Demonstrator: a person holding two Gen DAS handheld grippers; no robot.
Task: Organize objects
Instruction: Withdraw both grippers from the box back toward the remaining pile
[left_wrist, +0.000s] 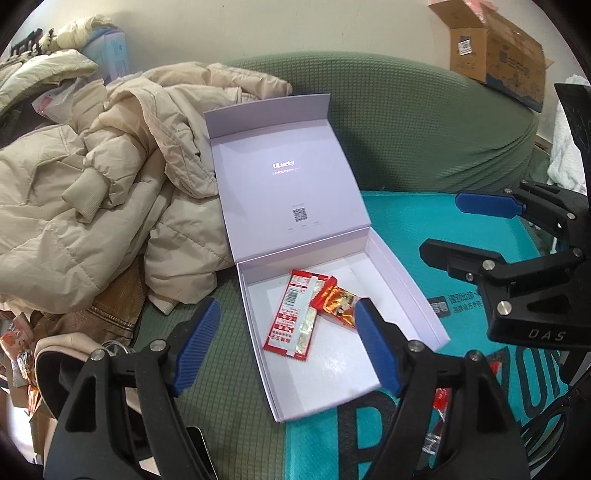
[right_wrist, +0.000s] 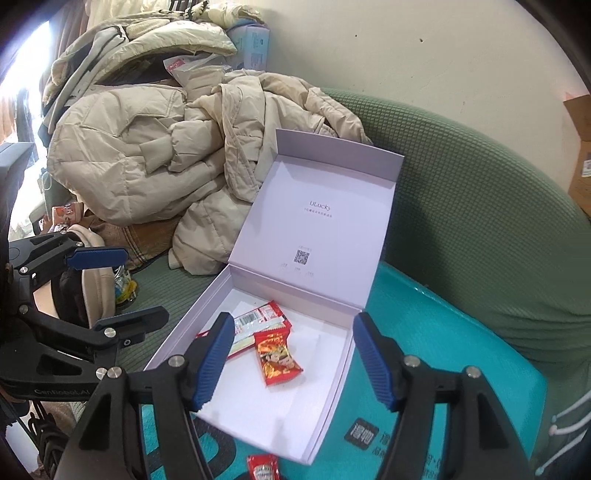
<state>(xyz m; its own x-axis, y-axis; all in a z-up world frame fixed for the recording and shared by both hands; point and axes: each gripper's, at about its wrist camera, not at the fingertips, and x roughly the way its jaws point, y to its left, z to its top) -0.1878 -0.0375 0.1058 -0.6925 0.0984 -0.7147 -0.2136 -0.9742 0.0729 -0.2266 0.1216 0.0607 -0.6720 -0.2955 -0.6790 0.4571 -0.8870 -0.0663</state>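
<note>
Both tools empty, jaws apart: left tool (left_wrist: 284, 345), right tool (right_wrist: 293, 356), hovering over the open box (right_wrist: 334, 417) on the sofa. Inside the box: two packets, one long red-and-white packet (left_wrist: 291, 321) and one small red snack packet (right_wrist: 279, 356), overlapping. A third, a ketchup sachet (right_wrist: 263, 468), lies outside on the teal mat (right_wrist: 443, 332). Judged light, crinkly, slippery foil; pinch at a sealed edge.

Box (right_wrist: 332, 398) open above (lid (right_wrist: 325, 221) blocks behind).
</note>
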